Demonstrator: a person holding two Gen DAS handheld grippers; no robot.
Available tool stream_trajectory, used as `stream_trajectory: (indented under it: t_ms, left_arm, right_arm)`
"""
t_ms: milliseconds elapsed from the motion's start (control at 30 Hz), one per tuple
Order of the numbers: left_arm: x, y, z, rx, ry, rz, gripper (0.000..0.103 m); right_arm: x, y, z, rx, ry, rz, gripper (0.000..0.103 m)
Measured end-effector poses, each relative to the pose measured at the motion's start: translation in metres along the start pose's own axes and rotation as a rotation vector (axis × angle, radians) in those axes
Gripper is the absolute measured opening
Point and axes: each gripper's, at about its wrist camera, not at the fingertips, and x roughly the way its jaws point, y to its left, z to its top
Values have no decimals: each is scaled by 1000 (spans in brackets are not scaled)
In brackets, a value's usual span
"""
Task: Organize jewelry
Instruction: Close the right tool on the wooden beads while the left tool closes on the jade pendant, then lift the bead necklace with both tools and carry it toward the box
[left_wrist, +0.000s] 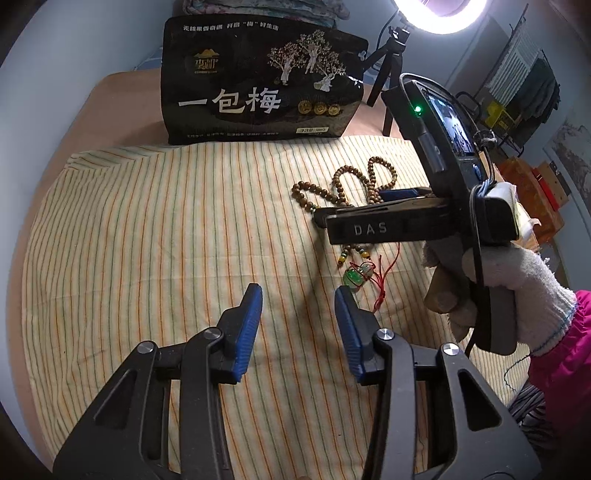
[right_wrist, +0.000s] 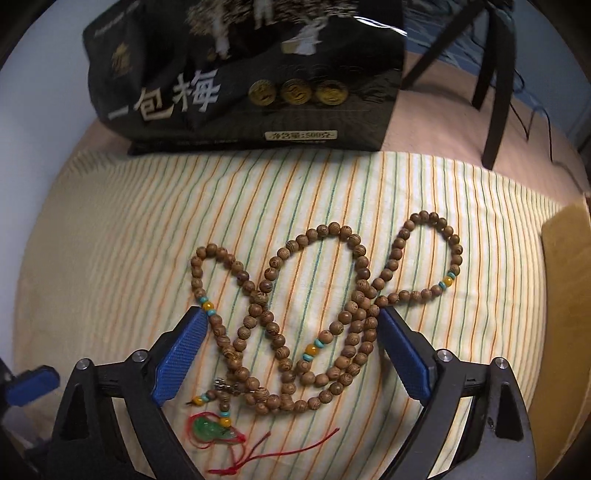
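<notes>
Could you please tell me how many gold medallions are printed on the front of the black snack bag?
3, in a row on the black snack bag's lower front: left, middle, right.

The big black bag (left_wrist: 262, 83) stands far in front of the left hand-held gripper (left_wrist: 298, 321), and it has the most words. Large pale letters across its middle say "一包梅". A thin line along the top reads "开启 "梅" 好生活", but its first few letters are too small to read. A gold logo sits on the bag's left side, too tiny to make out. Seen from the right hand-held gripper (right_wrist: 291, 347), a small pale label low on the bag seems to say "净含量:500克". On the black body of the right hand-held gripper are the raised letters "DAS" (left_wrist: 370, 229).
</notes>
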Motion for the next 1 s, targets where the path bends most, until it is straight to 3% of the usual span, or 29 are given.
stream_trajectory:
  t_ms: [200,400,467,633,800,1000]
  left_arm:
    - [10,-11,2,33,16,-16,42]
    - [35,-35,-1,115,64,-21,42]
    - [42,-44,0,139,74,-23,33]
    - [57,-59,2,195,80,-7,32]
    - [71,-64,6,221,86,22,32]
    - [86,-72,9,299,67,55,31]
  right_arm:
    - [4,2,-6,-26,-12,-89,90]
    - [-4,-11,-8,-34,-29,-107,59]
    - [-6,-17,-9,-52,-30,-105,49]
    - [-13,-35,-19,-66,-27,-98,20]
    - [-19,-55,-25,-33,-23,-72,11]
    - [-21,-64,-30,-22,-25,-57,11]
